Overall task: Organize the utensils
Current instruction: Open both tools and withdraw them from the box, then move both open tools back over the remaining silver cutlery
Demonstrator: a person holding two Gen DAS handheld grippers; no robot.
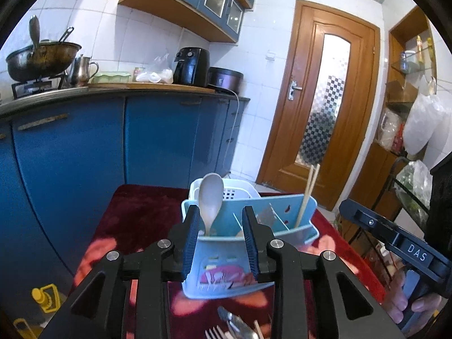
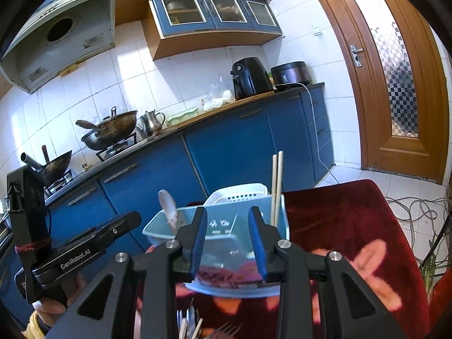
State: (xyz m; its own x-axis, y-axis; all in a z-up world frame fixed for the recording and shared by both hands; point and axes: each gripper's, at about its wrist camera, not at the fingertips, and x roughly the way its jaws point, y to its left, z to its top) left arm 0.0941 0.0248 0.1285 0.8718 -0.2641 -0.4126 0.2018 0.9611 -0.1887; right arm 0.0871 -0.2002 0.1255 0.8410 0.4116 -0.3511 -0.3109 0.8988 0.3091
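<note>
A light blue utensil caddy (image 1: 248,257) stands on a table with a red flowered cloth (image 1: 132,220). A beige spoon (image 1: 210,197) stands in its left compartment and a pair of wooden chopsticks (image 1: 309,195) in its right one. My left gripper (image 1: 221,243) is open and empty just in front of the caddy. In the right wrist view my right gripper (image 2: 229,243) is also open and empty before the caddy (image 2: 217,243), with the spoon (image 2: 169,207) at left and the chopsticks (image 2: 276,186) at right. Loose forks and spoons (image 1: 234,327) lie on the cloth below the grippers.
A white perforated basket (image 1: 237,192) stands behind the caddy. Blue kitchen cabinets (image 1: 99,155) with a stove, wok and appliances run along the left. A wooden door (image 1: 322,104) is at the back right. Cables (image 2: 418,212) lie on the floor.
</note>
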